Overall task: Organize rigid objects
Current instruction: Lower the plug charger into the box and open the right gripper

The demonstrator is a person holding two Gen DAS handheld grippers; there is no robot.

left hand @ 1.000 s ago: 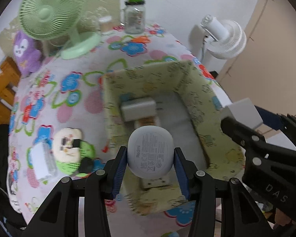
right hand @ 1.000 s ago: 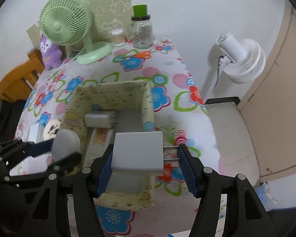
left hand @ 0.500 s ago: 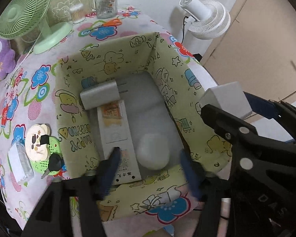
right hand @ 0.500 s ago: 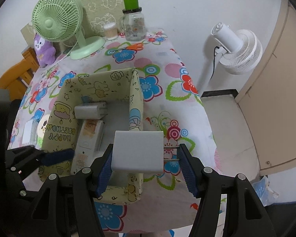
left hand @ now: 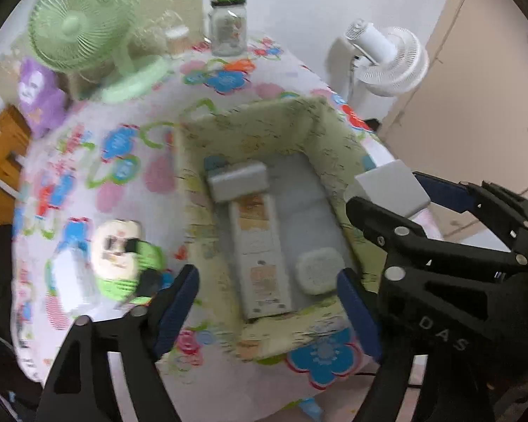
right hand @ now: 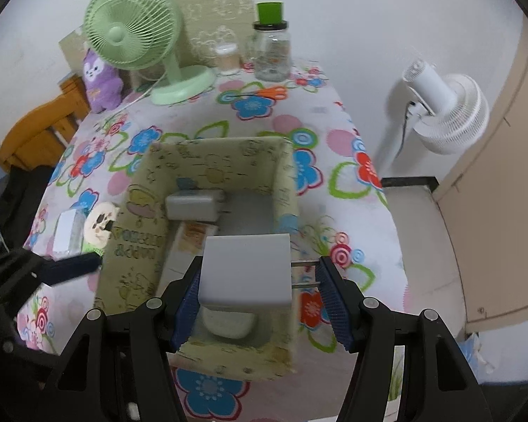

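Soft patterned fabric forms the walls of the open storage box [right hand: 140, 225], pale yellow-green with cartoon prints; its printed lettering is too smeared to read in the left wrist view, which is motion-blurred throughout. On the box's grey floor lie three rigid items: a blocky grey adapter [left hand: 237, 181] at the far end, a long flat white remote-like bar [left hand: 260, 263] with orange label patches, and a small rounded white case [left hand: 318, 270] near the front right corner. In the right wrist view the case is mostly hidden beneath the held object, only its rounded lower edge showing. Left gripper [left hand: 267, 302]: jaws have just been opening and now stand wide, blue ribbed pads well apart, nothing between them; the case rests free on the floor below. Right gripper [right hand: 258, 292]: closed on a smooth grey-white square charger block [right hand: 246, 269], its two metal prongs pointing toward the right pad; the block hangs over the box's near right side. The table [right hand: 355, 218] is covered in a glossy cloth of bright flowers. Left of the box a round cream-and-green item [left hand: 118, 249] and a clear plastic packet [right hand: 67, 234] are blurred beyond identifying. At the far edge stand a green desk fan [right hand: 133, 31] and a glass jar [right hand: 272, 52] with a green cap.
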